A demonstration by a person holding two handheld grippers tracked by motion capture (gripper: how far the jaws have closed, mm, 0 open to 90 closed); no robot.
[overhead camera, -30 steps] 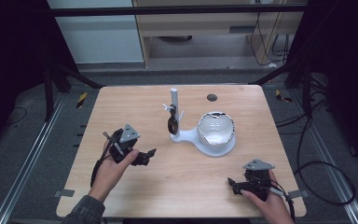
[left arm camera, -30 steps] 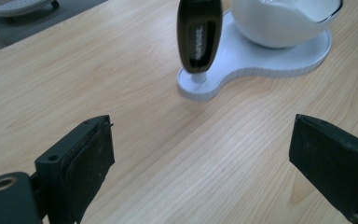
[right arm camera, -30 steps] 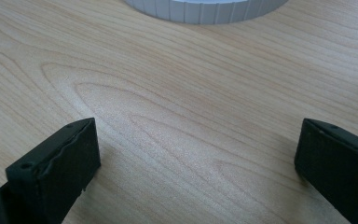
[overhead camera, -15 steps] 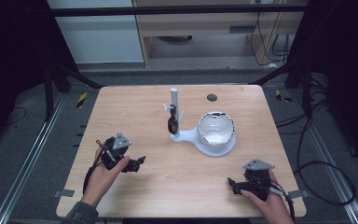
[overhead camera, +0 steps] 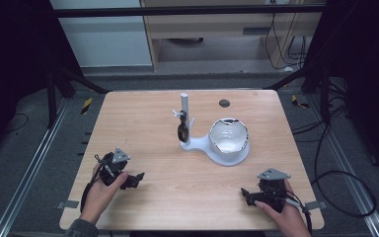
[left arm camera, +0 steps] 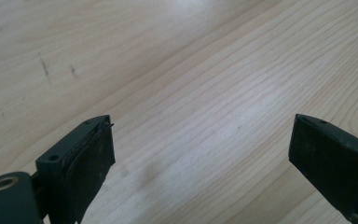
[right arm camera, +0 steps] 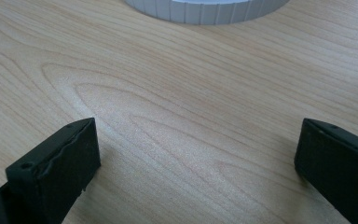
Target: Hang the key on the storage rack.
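A white stand [overhead camera: 212, 150] sits at the middle of the wooden table [overhead camera: 143, 128]. It carries a bowl [overhead camera: 228, 136] on its round base and an upright post [overhead camera: 184, 106] with a dark spoon [overhead camera: 181, 131] hanging from it. My left gripper [overhead camera: 137, 179] rests low at the table's front left, open, with bare wood between its jaws [left arm camera: 200, 158]. My right gripper [overhead camera: 246, 195] lies at the front right, open too, pointing left over bare wood [right arm camera: 196, 149]. The stand's white ribbed base rim [right arm camera: 205, 10] shows at the top of the right gripper view.
A small dark round hole [overhead camera: 223, 103] marks the table's far side. Beyond the table stand a cabinet [overhead camera: 227, 29] and dark frame legs [overhead camera: 54, 89]. Cables [overhead camera: 335, 187] trail on the floor at the right.
My left gripper has moved toward the front left edge of the table and sunk lower. The right gripper has stayed where it was.
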